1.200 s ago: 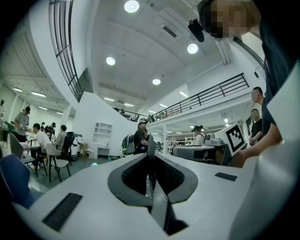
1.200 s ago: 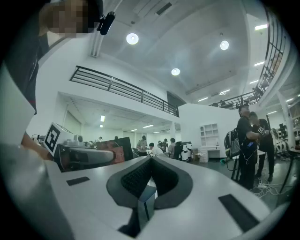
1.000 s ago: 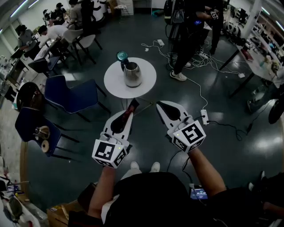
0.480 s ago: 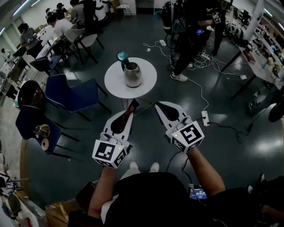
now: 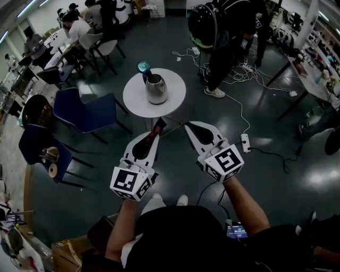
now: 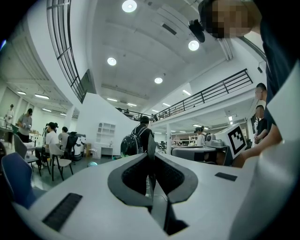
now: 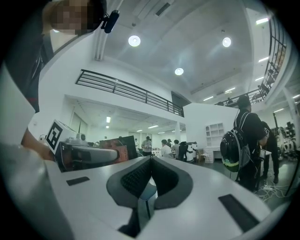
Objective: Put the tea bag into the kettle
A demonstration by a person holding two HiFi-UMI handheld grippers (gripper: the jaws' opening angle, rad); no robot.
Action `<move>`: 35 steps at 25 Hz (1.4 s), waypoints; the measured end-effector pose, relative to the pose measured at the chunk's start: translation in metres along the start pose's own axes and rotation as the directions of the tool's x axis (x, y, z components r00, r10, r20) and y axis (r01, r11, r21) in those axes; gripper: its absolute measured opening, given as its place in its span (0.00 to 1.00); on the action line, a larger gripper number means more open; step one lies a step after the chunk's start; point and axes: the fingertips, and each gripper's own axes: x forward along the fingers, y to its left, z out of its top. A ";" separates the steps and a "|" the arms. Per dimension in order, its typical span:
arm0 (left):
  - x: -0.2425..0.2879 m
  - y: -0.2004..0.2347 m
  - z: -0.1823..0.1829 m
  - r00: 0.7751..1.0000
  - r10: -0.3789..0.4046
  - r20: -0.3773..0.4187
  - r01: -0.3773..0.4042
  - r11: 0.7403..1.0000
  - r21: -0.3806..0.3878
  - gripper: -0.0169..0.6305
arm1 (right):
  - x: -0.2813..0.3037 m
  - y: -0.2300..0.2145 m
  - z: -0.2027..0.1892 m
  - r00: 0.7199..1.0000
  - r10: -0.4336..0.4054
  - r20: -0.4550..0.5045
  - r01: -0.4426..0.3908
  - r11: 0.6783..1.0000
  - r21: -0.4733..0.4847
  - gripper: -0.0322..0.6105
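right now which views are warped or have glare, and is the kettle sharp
Head view: fisheye curves the edges, pale glare on the floor at right, kettle small but sharp. Left gripper view: heavy fisheye, black corners, lamps blown out. Right gripper view: the same warp and black corners, lamps bright.

Person with backpack (image 5: 204, 25) now in forward lean beside round table (image 5: 134, 99).

Silver kettle (image 5: 157, 88), white table (image 5: 175, 101)
Both white — left gripper (image 5: 156, 130), right gripper (image 5: 187, 125); markers (image 5: 129, 181) black-and-white; tea bag (image 5: 159, 125) looks reddish.
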 end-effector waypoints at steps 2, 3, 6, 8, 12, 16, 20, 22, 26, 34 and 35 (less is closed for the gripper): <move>0.003 -0.003 0.000 1.000 0.004 -0.004 -0.004 1.000 -0.004 0.09 | -0.002 -0.005 -0.001 1.000 0.001 -0.002 -0.001 1.000 0.005 0.08; 0.004 -0.004 -0.001 1.000 0.005 -0.005 -0.005 1.000 -0.005 0.09 | -0.003 -0.007 -0.001 1.000 0.002 -0.003 -0.002 1.000 0.006 0.08; 0.006 -0.006 -0.004 1.000 0.006 -0.005 -0.006 1.000 -0.004 0.09 | -0.004 -0.011 -0.003 1.000 0.001 -0.001 -0.001 1.000 0.009 0.08; 0.007 -0.006 -0.003 1.000 0.010 -0.004 -0.010 1.000 -0.002 0.09 | -0.004 -0.013 -0.002 1.000 0.003 0.002 -0.003 1.000 0.011 0.08; 0.011 -0.005 -0.003 1.000 0.017 -0.011 -0.017 1.000 -0.001 0.09 | -0.002 -0.017 -0.004 1.000 0.011 -0.002 -0.011 1.000 0.019 0.08; 0.013 -0.004 -0.003 0.999 0.027 -0.022 -0.027 1.000 -0.005 0.09 | 0.001 -0.019 -0.004 1.000 0.017 0.003 -0.017 0.999 0.028 0.08; 0.018 0.001 -0.004 1.000 0.024 -0.020 -0.024 1.000 0.000 0.09 | 0.007 -0.022 -0.004 1.000 0.023 0.006 -0.023 0.999 0.030 0.08; 0.021 0.004 -0.004 1.000 0.021 -0.018 -0.021 1.000 0.002 0.09 | 0.010 -0.025 -0.006 1.000 0.022 0.003 -0.022 0.999 0.028 0.08; 0.029 0.016 -0.005 1.000 0.015 -0.019 -0.015 1.000 -0.002 0.09 | 0.023 -0.032 -0.008 1.000 0.015 -0.002 -0.015 0.999 0.031 0.08; 0.045 0.041 -0.005 1.000 0.009 -0.022 -0.009 1.000 0.003 0.09 | 0.052 -0.045 -0.008 1.000 0.006 -0.004 -0.006 0.999 0.034 0.08; 0.048 0.045 -0.006 1.000 0.007 -0.025 -0.007 1.000 0.009 0.09 | 0.056 -0.047 -0.009 1.000 0.006 -0.005 -0.005 0.999 0.034 0.08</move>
